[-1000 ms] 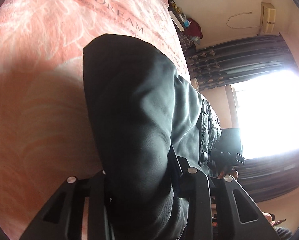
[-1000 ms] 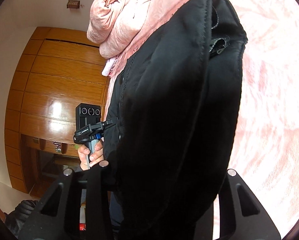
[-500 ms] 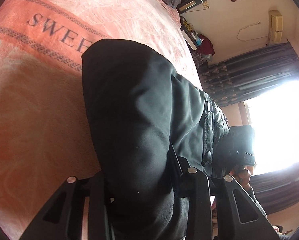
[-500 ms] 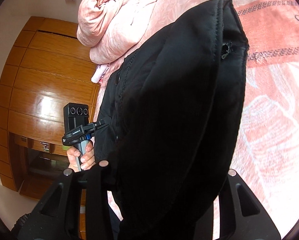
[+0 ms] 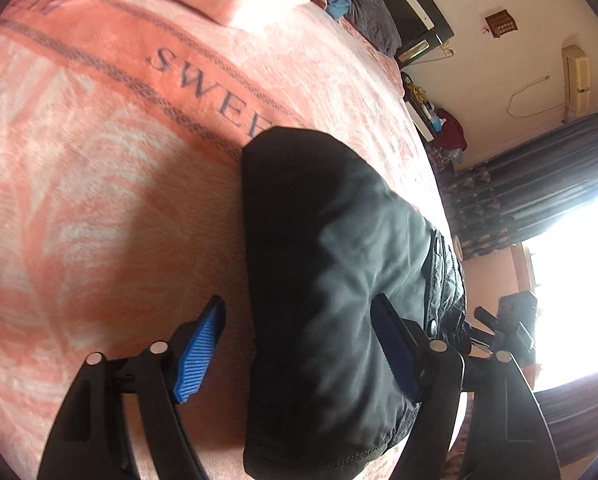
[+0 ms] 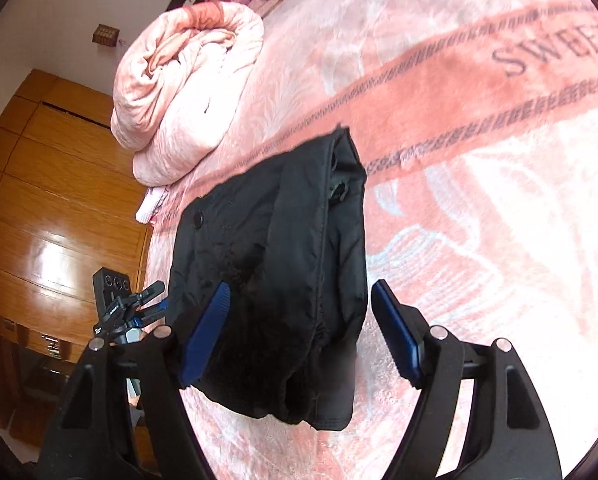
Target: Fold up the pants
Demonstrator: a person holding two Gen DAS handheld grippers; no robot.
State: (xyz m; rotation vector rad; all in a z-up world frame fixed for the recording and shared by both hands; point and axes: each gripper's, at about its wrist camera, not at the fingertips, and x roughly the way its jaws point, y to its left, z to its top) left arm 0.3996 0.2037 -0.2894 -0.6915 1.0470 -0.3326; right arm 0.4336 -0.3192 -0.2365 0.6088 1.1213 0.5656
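The black pants (image 5: 339, 264) lie folded on the pink bed (image 5: 99, 168), just under the striped band with letters. The left gripper (image 5: 299, 344) and the right gripper (image 6: 299, 328) each hang over one end, jaws wide, holding nothing. A rolled quilt (image 6: 187, 80) sits near the bed's far edge.

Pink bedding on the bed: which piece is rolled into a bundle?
The plain pale-pink quilt by the wooden wardrobe; the lettered blanket lies flat.

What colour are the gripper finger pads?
Blue, ribbed pads on black fingers; clearest in the right wrist view, beside the black pants.
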